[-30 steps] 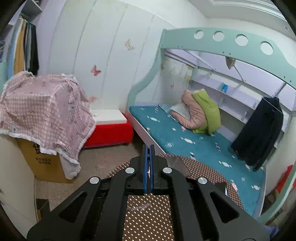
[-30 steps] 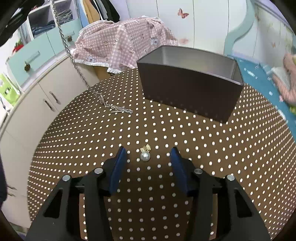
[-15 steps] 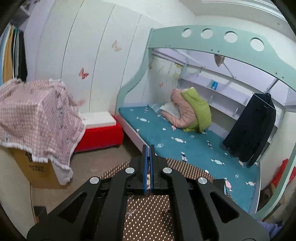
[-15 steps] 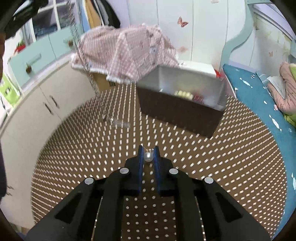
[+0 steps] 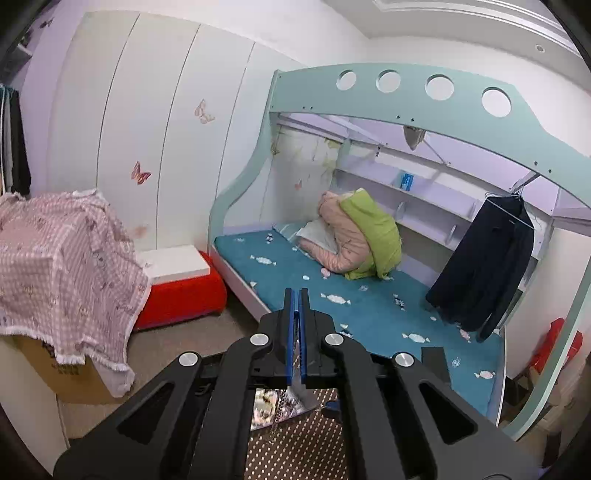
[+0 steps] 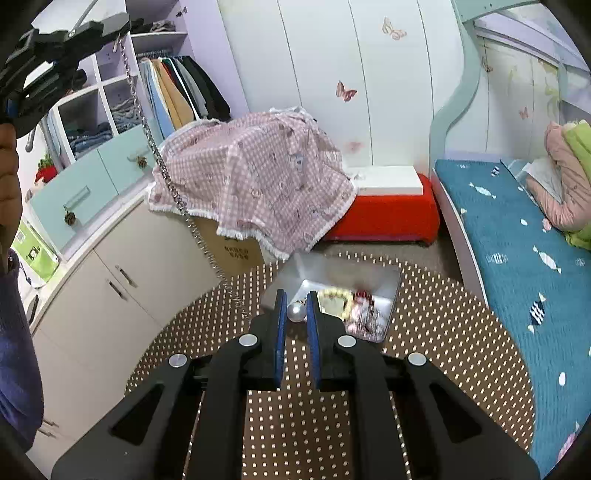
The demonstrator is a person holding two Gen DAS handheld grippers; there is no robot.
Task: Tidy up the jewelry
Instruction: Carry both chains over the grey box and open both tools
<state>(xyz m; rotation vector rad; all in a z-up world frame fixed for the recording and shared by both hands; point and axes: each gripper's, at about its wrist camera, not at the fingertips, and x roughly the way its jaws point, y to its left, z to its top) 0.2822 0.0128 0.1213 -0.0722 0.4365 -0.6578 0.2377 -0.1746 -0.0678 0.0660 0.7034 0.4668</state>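
Observation:
My right gripper (image 6: 296, 300) is shut on a pearl earring (image 6: 296, 312), held up above the brown dotted table (image 6: 443, 332). Just beyond it stands the dark box (image 6: 393, 280) with a silvery inside and several jewelry pieces (image 6: 354, 301) in it. In the right wrist view my left gripper (image 6: 120, 26) is high at the top left, shut on a long silver chain (image 6: 162, 162). The chain hangs down to the table beside my right fingers. In the left wrist view the left gripper (image 5: 294, 295) has its pads together, with the chain (image 5: 277, 410) dangling below them.
A pink checked cloth (image 6: 258, 177) covers a cardboard box (image 6: 236, 251) behind the table. A red bench (image 6: 384, 214) and a bed with a teal blanket (image 6: 517, 251) lie to the right. White cabinets (image 6: 110, 266) stand to the left. A person's hand and blue sleeve (image 6: 14, 350) show at the left edge.
My right gripper closed on the pearl earring and lifted it off the table toward the box. My left gripper rose too, drawing the chain up with it.

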